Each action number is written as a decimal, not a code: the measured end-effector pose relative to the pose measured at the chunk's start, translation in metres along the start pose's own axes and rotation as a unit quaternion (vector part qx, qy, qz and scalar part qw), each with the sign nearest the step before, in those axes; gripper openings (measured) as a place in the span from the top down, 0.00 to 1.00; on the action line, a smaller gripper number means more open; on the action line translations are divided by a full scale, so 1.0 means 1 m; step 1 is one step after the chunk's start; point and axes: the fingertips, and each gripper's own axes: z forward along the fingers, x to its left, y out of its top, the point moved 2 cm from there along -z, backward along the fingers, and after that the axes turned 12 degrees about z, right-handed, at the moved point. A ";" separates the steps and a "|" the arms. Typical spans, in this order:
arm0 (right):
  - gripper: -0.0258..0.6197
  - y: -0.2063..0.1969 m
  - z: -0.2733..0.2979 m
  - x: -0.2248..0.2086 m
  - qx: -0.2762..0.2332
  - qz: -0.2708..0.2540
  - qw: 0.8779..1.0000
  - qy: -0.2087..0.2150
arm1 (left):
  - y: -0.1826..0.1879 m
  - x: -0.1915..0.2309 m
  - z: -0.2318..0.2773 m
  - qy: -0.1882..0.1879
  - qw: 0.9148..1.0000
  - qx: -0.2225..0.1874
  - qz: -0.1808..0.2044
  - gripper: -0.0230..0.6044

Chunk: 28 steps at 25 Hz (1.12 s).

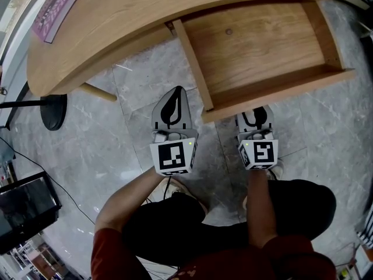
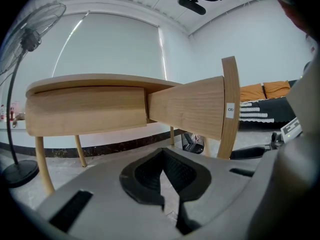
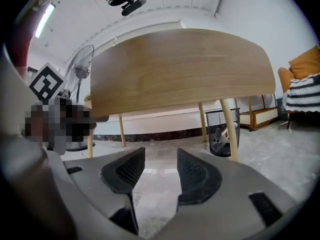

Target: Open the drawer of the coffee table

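Looking down in the head view, we note the drawer standing well out from under the curved worktop. Its tray is light wood with one dark knot. Only this view shows the purple book, far to the drawer's left on the worktop. The left gripper lies just off the drawer's left side rail, over grey marbled floor. The right gripper sits at the drawer's front board, its tips tucked under the edge.

The left gripper view gives the drawer side-on: a tapering wood-grain panel ending in a thin upright front board with a small white sticker. Here the left gripper has its black ribbed pads meeting at the tips, with nothing between them.

The right gripper view shows the drawer front from below, a broad bowed plank across the upper frame. The right gripper has its jaws apart, with only floor tile in the gap, so it holds nothing. Beyond the drawer stands a wire wastebasket, just beside a slim round leg.
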 end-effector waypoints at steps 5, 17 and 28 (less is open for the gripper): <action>0.68 -0.001 0.001 -0.005 -0.001 0.014 1.000 -0.010 | -0.001 -0.001 0.000 0.000 1.000 0.001 -0.001 0.95; 0.96 -0.003 0.001 -0.004 -0.002 0.003 1.000 -0.024 | -0.001 0.001 -0.001 0.001 1.000 -0.002 0.001 0.95; 0.96 -0.002 -0.006 0.004 0.048 -0.055 0.997 -0.002 | -0.013 -0.001 -0.008 -0.015 1.000 0.005 0.008 0.95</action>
